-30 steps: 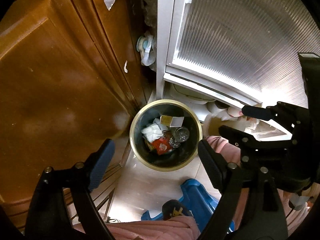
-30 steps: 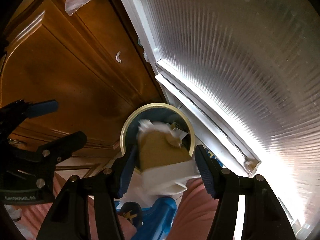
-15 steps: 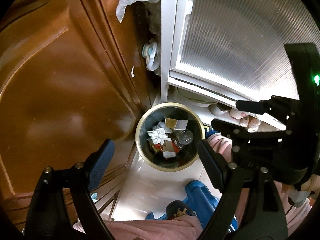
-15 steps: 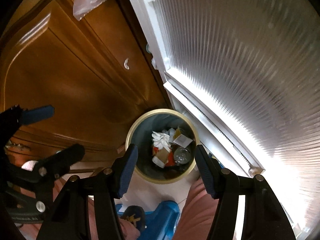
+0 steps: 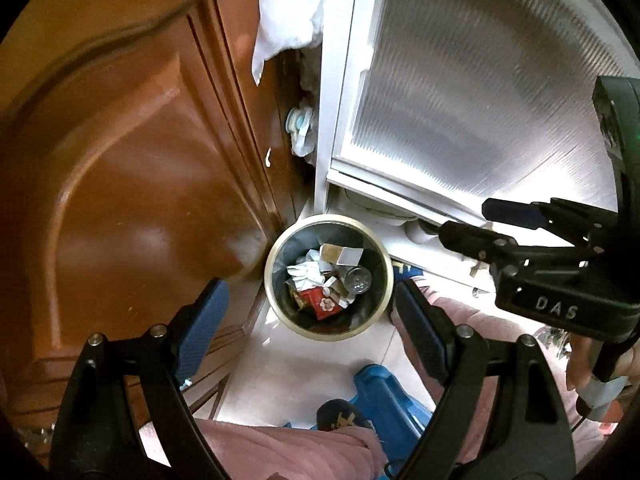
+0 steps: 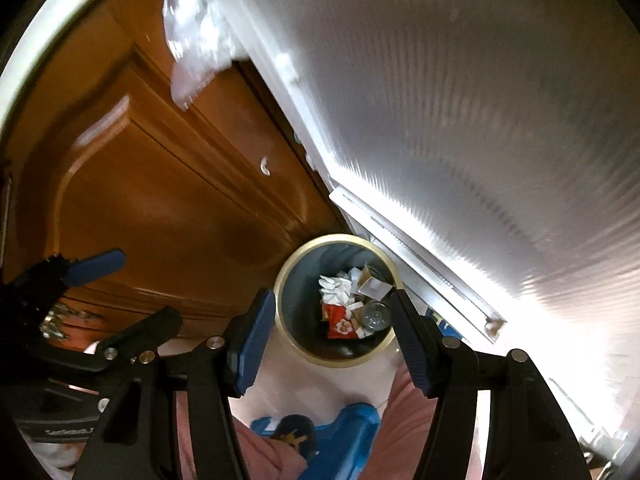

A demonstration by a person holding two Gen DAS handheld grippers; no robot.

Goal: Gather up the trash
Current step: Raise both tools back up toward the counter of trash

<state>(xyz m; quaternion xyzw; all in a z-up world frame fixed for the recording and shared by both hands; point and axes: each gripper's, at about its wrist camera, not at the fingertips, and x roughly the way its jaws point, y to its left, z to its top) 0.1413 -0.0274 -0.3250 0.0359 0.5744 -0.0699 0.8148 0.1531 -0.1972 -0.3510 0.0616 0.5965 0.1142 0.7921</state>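
Brass-rimmed and round, the trash bin (image 5: 328, 276) sits on the pale floor far below both sets of tongs, tucked into the corner where the brown wooden door (image 5: 132, 184) meets the white-framed ribbed glass panel (image 5: 480, 92). Inside it lies the collected trash (image 5: 328, 280): crumpled white paper, a small cardboard box, a red wrapper and a clear bottle.

Both tongs point steeply down at the bin. The left gripper (image 5: 312, 328) has its blue-padded jaws spread wide with nothing between them, and the bin shows in the gap just beyond the tips. The right gripper (image 6: 332, 340) is spread wide too and empty, the bin framed between its pads from above.

To my eye the dropping step is over, since the rubbish is in the bin and neither tool carries anything. The next move, I judge, calls for turning away from this corner to look for more litter, keeping the jaws apart for the pickup and steering clear of the person's pink-clad legs (image 5: 288, 452) and blue slipper (image 5: 384, 396) below the tongs.
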